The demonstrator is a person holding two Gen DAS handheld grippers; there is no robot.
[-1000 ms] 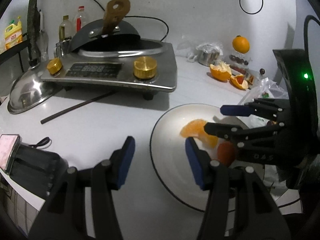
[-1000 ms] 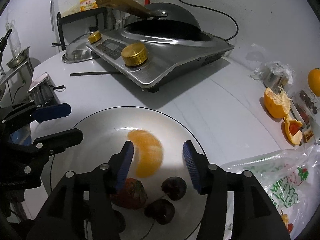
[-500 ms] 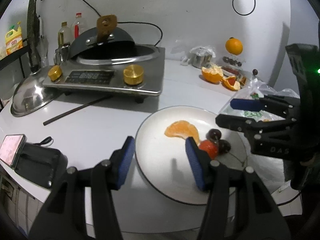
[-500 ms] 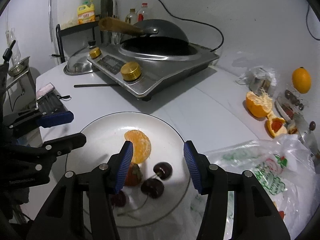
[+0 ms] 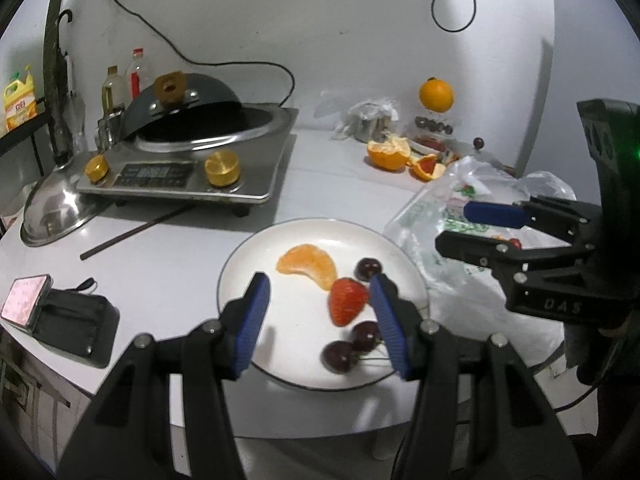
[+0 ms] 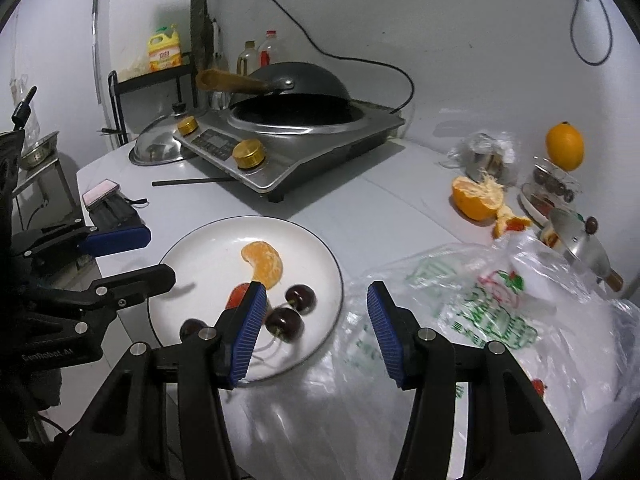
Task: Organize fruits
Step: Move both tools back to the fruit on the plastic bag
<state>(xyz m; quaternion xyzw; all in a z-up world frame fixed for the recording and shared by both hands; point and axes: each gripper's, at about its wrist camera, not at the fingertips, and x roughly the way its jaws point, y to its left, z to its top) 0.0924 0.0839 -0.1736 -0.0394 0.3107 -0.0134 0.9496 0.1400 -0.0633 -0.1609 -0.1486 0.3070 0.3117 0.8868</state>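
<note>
A white plate (image 5: 248, 264) (image 6: 192, 248) on the white table holds an orange segment (image 5: 310, 266) (image 6: 264, 262), a strawberry (image 5: 347, 300) (image 6: 238, 294) and three dark cherries (image 5: 368, 269) (image 6: 300, 298). My left gripper (image 5: 318, 326) is open and empty, raised above the plate's near edge. My right gripper (image 6: 316, 330) is open and empty, above the plate's right rim and a clear plastic bag (image 6: 480, 320) (image 5: 452, 200).
An induction cooker with a black wok (image 5: 192, 152) (image 6: 296, 132) stands behind the plate. A steel lid (image 5: 52, 208), a chopstick (image 5: 132, 234), a phone on a black pouch (image 5: 60, 316), orange peels (image 6: 478, 198) and a whole orange (image 6: 564, 146) lie around.
Both grippers have pulled back and up from the plate. The right gripper has swung right over the plastic bag. The fruits on the plate have stayed put.
</note>
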